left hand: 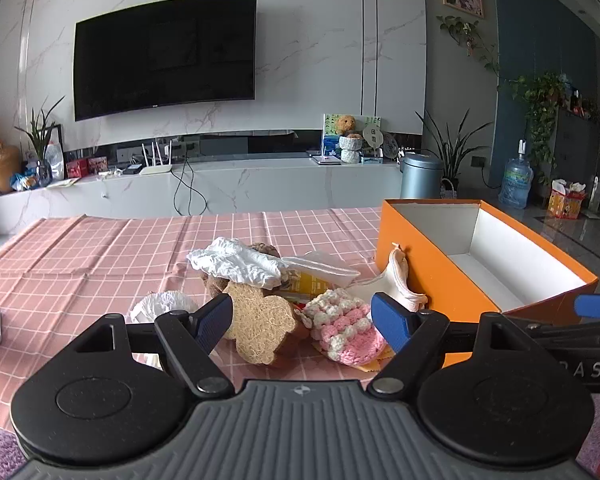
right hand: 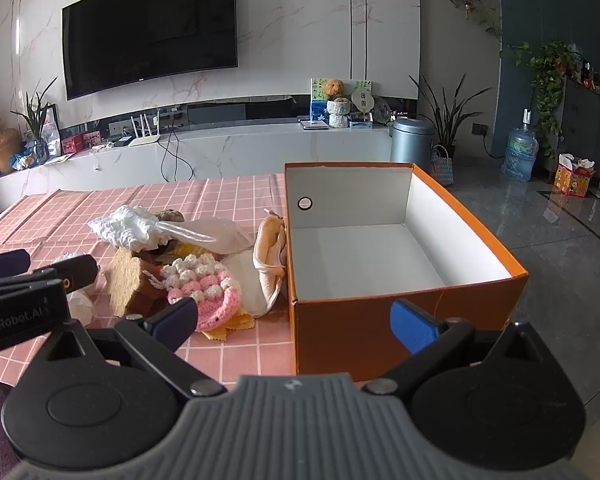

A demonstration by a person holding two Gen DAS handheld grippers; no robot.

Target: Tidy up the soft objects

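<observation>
Both my left gripper [left hand: 302,322] and right gripper [right hand: 296,322] gape empty; that tangled soft pile [left hand: 276,300] beside the orange box [right hand: 380,312] near the table's right edge could drag neighbours along.

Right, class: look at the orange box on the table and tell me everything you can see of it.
The orange box is an open-topped rectangular box that looks like cardboard, orange outside and white inside. It has no lid on and nothing in it. One end wall has a small round hole. It stands upright on the pink checked tablecloth, at the table's right side. A cream fabric piece leans against its left wall, beside the pile of soft things.
</observation>
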